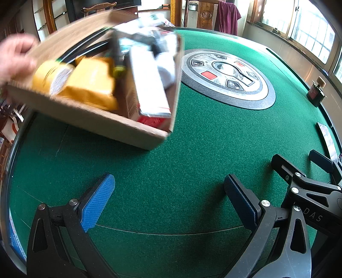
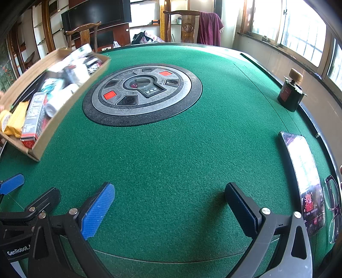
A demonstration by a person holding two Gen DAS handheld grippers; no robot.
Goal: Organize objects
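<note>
Tilting cardboard box (image 1: 89, 119) holds yellow packets (image 1: 92, 85) and cartons; both hand-held grippers gape apart, empty.

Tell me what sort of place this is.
Likely a home game room or living room. An automatic mahjong table with green felt and a central control panel fills the view; carved wooden chairs stand behind it, beside shelves and a dark TV screen.
</note>
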